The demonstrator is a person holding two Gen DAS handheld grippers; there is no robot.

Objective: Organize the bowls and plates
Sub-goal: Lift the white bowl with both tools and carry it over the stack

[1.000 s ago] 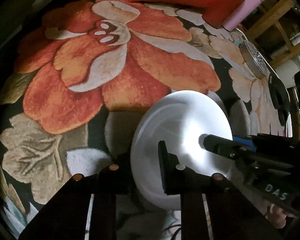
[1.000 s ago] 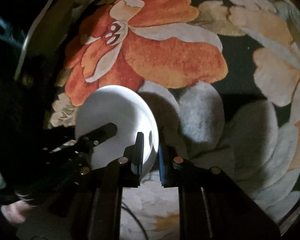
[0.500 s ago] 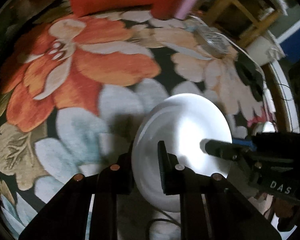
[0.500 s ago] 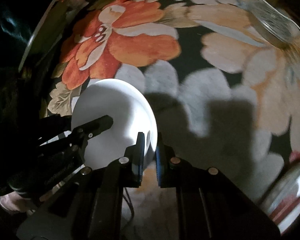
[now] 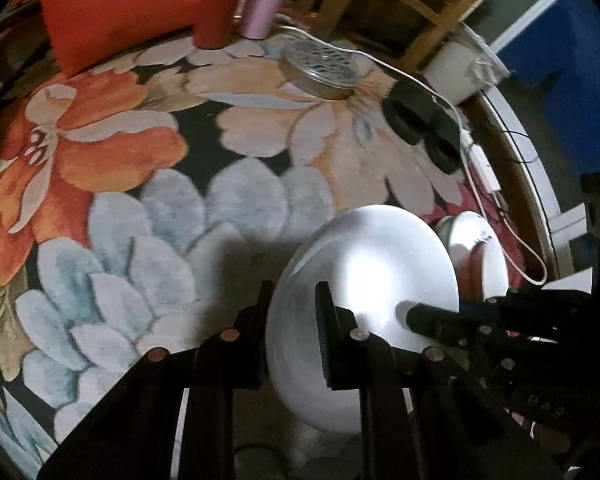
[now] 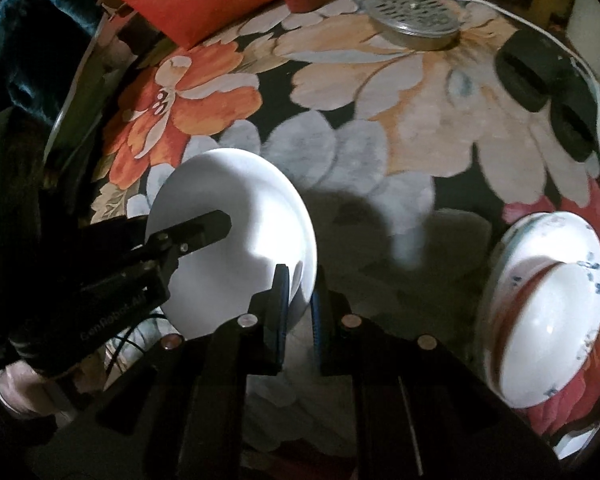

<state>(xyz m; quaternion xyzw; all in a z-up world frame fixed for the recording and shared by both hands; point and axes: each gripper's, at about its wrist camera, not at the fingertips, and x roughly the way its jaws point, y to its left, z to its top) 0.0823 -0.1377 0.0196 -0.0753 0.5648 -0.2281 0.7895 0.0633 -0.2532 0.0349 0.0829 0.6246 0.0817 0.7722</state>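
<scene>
The white plate [image 5: 364,280] hangs in the air above the floral rug [image 5: 148,216], carried between 2 grippers at once. The left gripper [image 5: 292,340] is clenched on the plate's near-left rim, one jaw over the face and one behind it. The right gripper [image 6: 300,308] is clamped thin on the opposite rim, its jaws nearly together with only the plate edge between them. In the right wrist view the plate [image 6: 236,216] sits tilted, its face turned up and toward the camera, with the left gripper's finger lying across it from the left.

The relation that matters now is where the stack lies. The patterned bowls and plates [image 6: 540,312], white with red and blue marks, rest on the rug to the right of the right gripper's jaws, near them but clearly apart from the carried plate. In the left wrist view the same stack [image 5: 476,256] shows just past the plate's far-right rim. So the right hand is the nearer one, and the stack is probably where this plate belongs.

Since the plate is round, tilt matters more than any axis: it likely needs levelling before it goes down on the stack.
</scene>
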